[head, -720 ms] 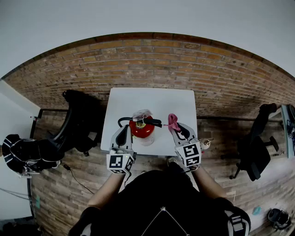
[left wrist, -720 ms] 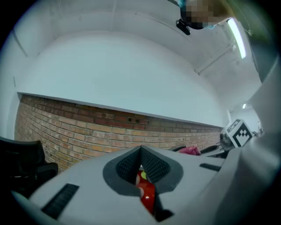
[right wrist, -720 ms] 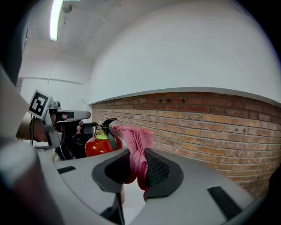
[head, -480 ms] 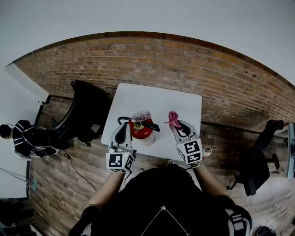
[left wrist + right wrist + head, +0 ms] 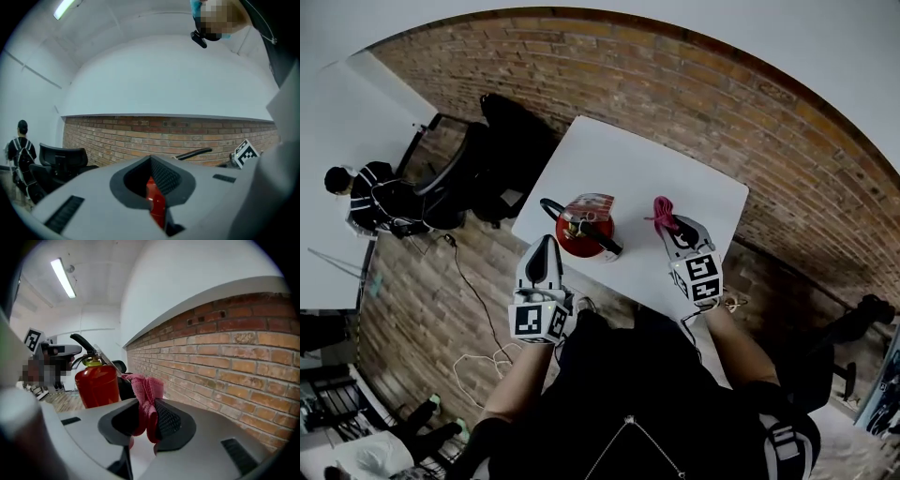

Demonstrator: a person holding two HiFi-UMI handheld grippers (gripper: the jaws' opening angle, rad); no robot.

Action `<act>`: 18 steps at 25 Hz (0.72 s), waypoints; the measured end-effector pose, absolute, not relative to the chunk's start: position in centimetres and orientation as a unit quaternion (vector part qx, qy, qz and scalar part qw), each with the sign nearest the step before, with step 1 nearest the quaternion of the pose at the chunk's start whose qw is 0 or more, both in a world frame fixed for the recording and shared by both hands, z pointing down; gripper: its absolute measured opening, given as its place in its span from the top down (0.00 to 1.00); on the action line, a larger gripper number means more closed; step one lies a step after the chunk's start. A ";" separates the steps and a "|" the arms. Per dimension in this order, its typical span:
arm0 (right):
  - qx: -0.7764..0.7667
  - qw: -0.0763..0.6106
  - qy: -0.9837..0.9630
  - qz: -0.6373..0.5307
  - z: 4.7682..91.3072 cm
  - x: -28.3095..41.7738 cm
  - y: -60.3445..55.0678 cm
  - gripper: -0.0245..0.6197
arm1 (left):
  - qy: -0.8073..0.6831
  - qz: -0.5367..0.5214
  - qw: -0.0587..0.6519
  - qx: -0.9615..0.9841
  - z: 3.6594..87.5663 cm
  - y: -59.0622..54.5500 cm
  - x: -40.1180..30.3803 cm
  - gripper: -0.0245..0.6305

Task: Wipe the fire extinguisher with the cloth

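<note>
A red fire extinguisher (image 5: 584, 232) with a black lever stands upright on the small white table (image 5: 656, 178). My left gripper (image 5: 546, 247) sits just left of it, near the table's front edge, jaws together and nothing held; in the left gripper view (image 5: 151, 161) a red strip of the extinguisher (image 5: 156, 201) shows behind them. My right gripper (image 5: 668, 221) is to the extinguisher's right, shut on a bunched pink cloth (image 5: 661, 213). In the right gripper view the cloth (image 5: 147, 394) is pinched in the jaws (image 5: 149, 416), apart from the extinguisher (image 5: 97, 383).
A black office chair (image 5: 483, 155) stands left of the table on the brick-patterned floor. A person with a backpack (image 5: 373, 192) is farther left. Cables (image 5: 483, 361) lie on the floor at front left. Another dark chair (image 5: 862, 311) is at the far right.
The head view has swung, so the table now sits tilted and higher. My left gripper has drawn back slightly from the extinguisher. The right gripper still holds the cloth beside it.
</note>
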State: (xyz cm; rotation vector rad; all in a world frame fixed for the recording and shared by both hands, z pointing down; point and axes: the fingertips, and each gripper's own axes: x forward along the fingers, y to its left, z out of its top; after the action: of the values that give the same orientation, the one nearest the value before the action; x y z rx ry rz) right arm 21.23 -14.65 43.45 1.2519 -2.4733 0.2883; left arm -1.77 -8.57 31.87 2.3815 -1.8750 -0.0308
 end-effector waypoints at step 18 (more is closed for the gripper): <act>0.211 0.290 -0.868 0.344 68.8 15.2 -19.7 0.81 | -0.691 0.068 0.117 0.710 38.6 -5.0 -1.2 0.92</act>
State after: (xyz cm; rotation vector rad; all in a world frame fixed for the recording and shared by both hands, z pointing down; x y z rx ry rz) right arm 15.22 -19.67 68.83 0.5615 -2.3150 0.9162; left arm -1.18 -4.95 38.59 2.0795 -2.0220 0.1989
